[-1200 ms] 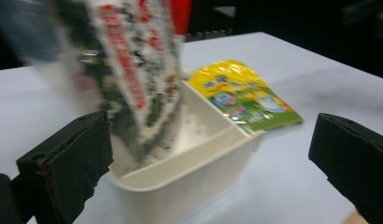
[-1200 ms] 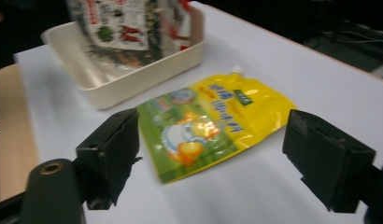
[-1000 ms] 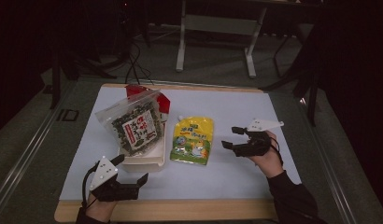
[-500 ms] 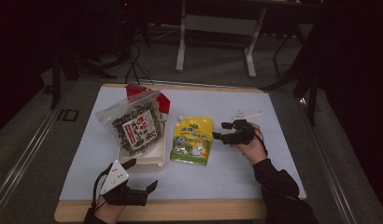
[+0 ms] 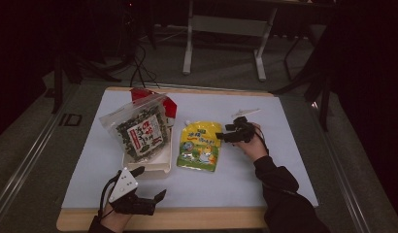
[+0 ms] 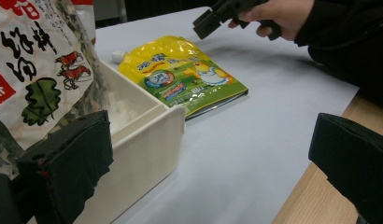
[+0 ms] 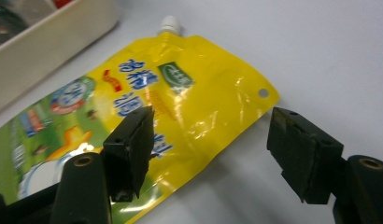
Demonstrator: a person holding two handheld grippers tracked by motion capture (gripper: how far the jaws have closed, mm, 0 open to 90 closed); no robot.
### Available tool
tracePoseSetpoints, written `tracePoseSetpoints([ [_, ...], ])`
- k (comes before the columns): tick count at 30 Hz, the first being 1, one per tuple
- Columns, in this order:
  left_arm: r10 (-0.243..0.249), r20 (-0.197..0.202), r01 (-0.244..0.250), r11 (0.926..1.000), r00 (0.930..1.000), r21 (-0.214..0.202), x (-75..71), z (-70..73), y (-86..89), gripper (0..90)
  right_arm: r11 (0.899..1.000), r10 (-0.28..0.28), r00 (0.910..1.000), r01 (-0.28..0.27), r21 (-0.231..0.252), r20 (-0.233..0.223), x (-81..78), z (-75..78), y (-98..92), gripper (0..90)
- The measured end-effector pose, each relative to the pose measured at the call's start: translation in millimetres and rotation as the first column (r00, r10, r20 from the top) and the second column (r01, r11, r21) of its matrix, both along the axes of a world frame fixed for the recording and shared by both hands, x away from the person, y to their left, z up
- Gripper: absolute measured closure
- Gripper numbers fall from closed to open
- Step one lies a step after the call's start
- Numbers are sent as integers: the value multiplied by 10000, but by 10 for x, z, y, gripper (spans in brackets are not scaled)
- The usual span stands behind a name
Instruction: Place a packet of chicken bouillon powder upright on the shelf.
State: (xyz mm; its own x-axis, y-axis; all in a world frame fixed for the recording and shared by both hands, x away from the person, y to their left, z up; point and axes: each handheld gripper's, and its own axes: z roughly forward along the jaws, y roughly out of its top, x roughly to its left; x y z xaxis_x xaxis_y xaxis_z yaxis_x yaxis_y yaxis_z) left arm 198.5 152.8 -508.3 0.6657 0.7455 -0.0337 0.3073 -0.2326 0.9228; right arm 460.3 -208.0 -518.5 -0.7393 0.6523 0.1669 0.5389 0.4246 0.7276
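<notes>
overhead, pale blue mat [image 5: 245,179] on wooden table [image 5: 187,221], dark room; right claw [image 5: 225,135] open, empty, closing over yellow pouch [image 5: 201,145]

The left gripper [image 6: 213,154] is holding its jaws wide apart beside the cream tray [image 6: 147,140], facing the yellow pouch [image 6: 185,74] lying flat on the table [image 6: 236,154].
</notes>
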Motion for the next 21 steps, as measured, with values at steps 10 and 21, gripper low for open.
tracePoseSetpoints([
  [10,-91,-103,92,9999,9999,44,18,-28,-5,9,9990,-235,9965,204,-388,-806,215,-134,71,311],
  [21,-145,-223,146,9999,9996,64,30,-47,-7,9,9984,335,9857,-405,-392,-1651,317,-177,202,413],
])
